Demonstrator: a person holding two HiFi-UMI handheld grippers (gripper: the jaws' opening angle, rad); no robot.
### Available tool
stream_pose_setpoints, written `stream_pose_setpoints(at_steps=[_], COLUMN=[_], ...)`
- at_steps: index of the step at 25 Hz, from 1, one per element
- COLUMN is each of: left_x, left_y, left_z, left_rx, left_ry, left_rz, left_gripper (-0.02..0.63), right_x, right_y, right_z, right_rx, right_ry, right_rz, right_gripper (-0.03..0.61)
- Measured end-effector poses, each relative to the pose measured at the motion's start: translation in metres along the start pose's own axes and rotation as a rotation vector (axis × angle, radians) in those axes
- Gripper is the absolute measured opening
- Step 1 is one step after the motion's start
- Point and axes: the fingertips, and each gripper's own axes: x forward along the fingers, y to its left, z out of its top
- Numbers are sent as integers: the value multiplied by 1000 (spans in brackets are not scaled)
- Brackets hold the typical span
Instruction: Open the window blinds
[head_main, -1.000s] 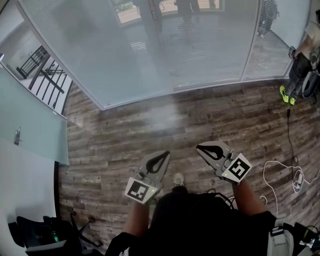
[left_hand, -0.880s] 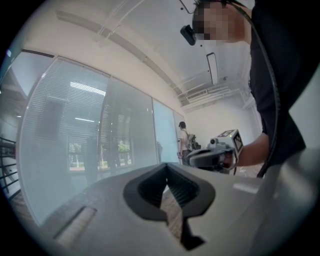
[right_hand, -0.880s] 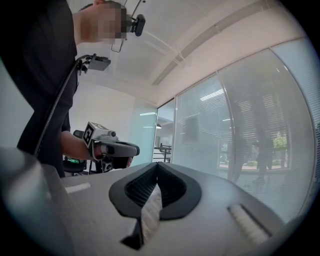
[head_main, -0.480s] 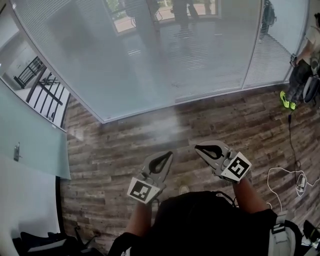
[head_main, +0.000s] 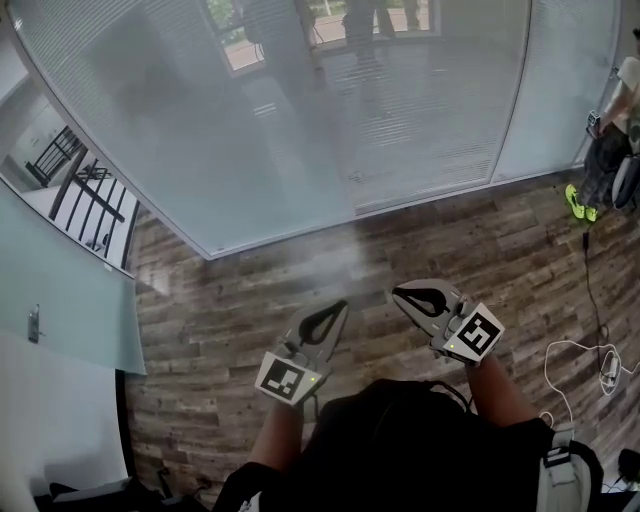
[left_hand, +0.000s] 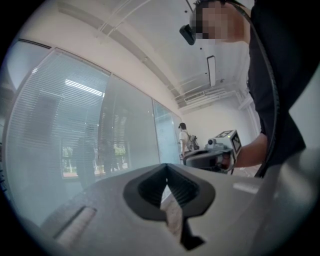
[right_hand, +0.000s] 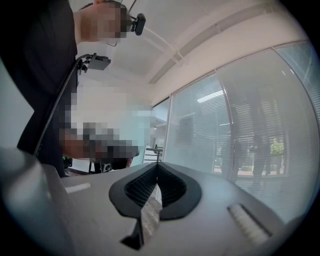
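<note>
A person stands on a wood-plank floor (head_main: 250, 290) facing the window blinds (head_main: 300, 130), which hang lowered across a long run of glass and reach down to the floor line; dim figures and a patch of greenery show through the slats. The left gripper (head_main: 337, 306) and the right gripper (head_main: 398, 292) are held out side by side, well short of the blinds and touching nothing, their tips aimed toward them; each carries a square-marked cube at its rear (the left cube (head_main: 288, 378), the right cube (head_main: 478, 333)). The left gripper view shows that gripper's fingers clenched tip to tip with nothing between them; the right gripper view shows the same of the right gripper, fingers pressed together and empty, the blinds rising ahead of both. Past the right end of the blinds stands a second person (head_main: 610, 150) in bright green shoes (head_main: 575, 200), and a cable (head_main: 590, 290) trails over the planks below; past the left end of the blinds a black railing (head_main: 80, 180) shows behind clear glass, beside a pale frosted panel (head_main: 60, 300).
</note>
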Motion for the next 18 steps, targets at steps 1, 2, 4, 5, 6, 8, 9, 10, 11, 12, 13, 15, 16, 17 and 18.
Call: stream_pose_setpoints(at_steps=[1, 2, 4, 5, 6, 8, 9, 10, 11, 12, 13, 15, 16, 17, 18], left_x=[1, 3, 4, 4, 4, 3, 2, 1, 0, -1, -3, -6, -7, -8, -10], left_y=[3, 5, 9, 10, 12, 15, 17, 18, 20, 22, 23, 26, 27, 27, 28], left_z=[-1, -2, -6, -7, -9, -11, -12, -13, -14, -14, -15, -16, -16, -17, -17], left_rx=[0, 0, -2, -4, -6, -11, -12, -12, -10, -9, -9, -14, -17, -18, -18], left_ry=[1, 2, 6, 7, 7, 9, 9, 11, 12, 13, 14, 16, 17, 17, 17], left_rz=[-5, -11, -18, -20, -20, -17, -15, -13, -10, -8, -5, 0, 2, 4, 7], left_gripper=[3, 3, 3, 3, 3, 3, 3, 3, 3, 3, 3, 3, 3, 3, 3], right_x=[3, 6, 12, 15, 18, 23, 25, 27, 29, 31, 33, 36, 38, 39, 40], right_y=[-2, -4, -6, -6, -7, -8, -8, -8, -8, -7, -7, -6, -5, -4, -4], right_z=[-2, -3, -5, -6, -6, -8, -8, -9, -10, -11, -11, -12, -13, -13, -12], right_rx=[1, 1, 0, -1, -2, -2, -2, -2, -2, -1, 0, 3, 4, 3, 2], right_ry=[0, 1, 3, 4, 4, 4, 5, 5, 6, 6, 6, 4, 2, 1, -1], right_rz=[-2, -3, -1, 2, 4, 8, 10, 13, 16, 19, 20, 22, 23, 25, 27], right_gripper=[6, 6, 6, 6, 6, 6, 6, 6, 6, 6, 6, 6, 6, 6, 6])
